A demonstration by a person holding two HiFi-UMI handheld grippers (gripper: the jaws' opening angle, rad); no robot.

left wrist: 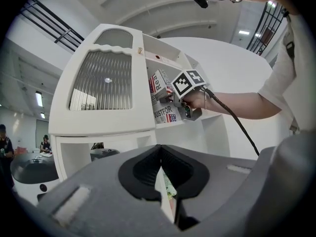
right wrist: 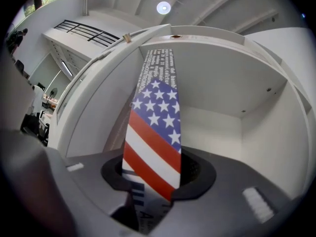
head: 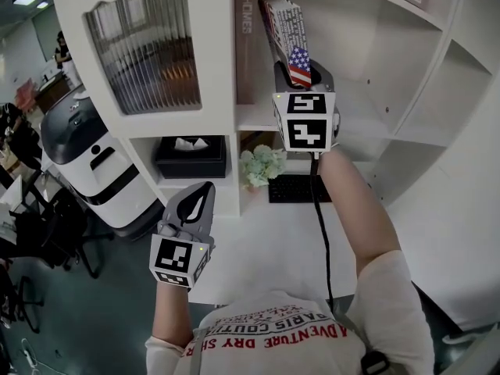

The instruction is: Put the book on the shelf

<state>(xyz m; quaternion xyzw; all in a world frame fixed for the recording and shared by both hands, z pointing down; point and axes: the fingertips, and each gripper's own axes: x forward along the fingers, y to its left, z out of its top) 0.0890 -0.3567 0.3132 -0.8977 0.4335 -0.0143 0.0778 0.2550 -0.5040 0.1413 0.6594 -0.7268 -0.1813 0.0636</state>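
Note:
My right gripper point(head: 301, 73) is raised into the open compartment of the white shelf point(head: 375, 100) and is shut on the book point(head: 287, 30), whose spine carries a stars-and-stripes flag and print. In the right gripper view the book point(right wrist: 155, 127) rises from between the jaws of that gripper point(right wrist: 155, 184), tilted left toward the compartment's left wall. A brown book point(head: 247, 45) stands upright just left of it. My left gripper point(head: 199, 200) hangs low over the desk edge, jaws together and empty. From the left gripper point(left wrist: 163, 177) view, the book point(left wrist: 163, 100) and right gripper point(left wrist: 186, 105) show at the shelf.
A ribbed-glass cabinet door point(head: 144, 49) is left of the compartment. Below sit a black tissue box point(head: 190, 156), a pale flower bunch point(head: 262, 165) and a black keyboard point(head: 298, 187) on the white desk point(head: 258, 248). A white rounded machine point(head: 86, 162) stands at left.

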